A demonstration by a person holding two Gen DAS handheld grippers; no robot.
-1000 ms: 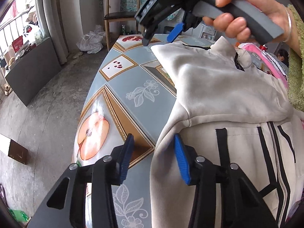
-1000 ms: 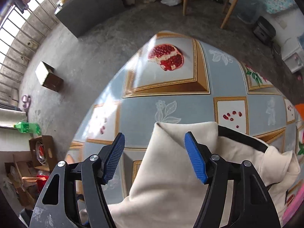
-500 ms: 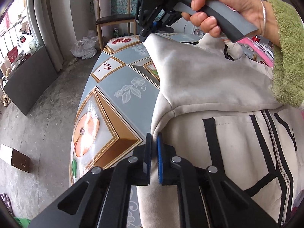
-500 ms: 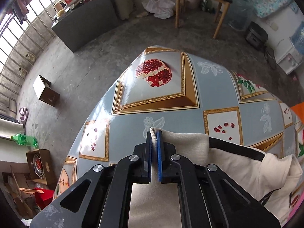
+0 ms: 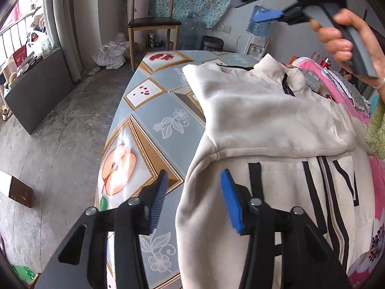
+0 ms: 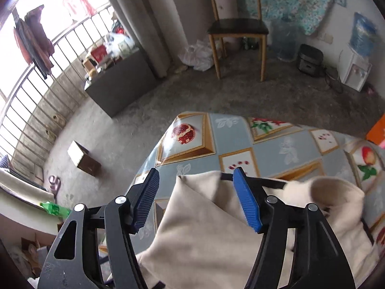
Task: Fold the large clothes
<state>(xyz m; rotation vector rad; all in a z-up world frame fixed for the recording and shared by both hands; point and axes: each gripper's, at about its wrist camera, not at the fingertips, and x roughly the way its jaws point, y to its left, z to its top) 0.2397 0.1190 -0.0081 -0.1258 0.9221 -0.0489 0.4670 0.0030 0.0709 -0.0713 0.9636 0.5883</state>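
Both grippers have just released. Left gripper (image 5: 192,200): jaws have just been opening, now apart, nothing pinched; side edge of the cream zip-up sweatshirt w/ black stripes (image 5: 276,125) lies below, between the 2 fingers. Right gripper (image 6: 196,198): jaws likewise just opening, apart, clear above the folded sleeve (image 6: 204,216), whose tip lies ahead between the fingers. Half a sec ago each was clamped on fabric. Judgement: sleeve fold set down; next fold not yet begun. Sweatshirt rests on a fruit-print blue-grey tablecloth (image 5: 154,110). Beyond fingertips: concrete floor, wooden chair (image 6: 237,26), barred window.
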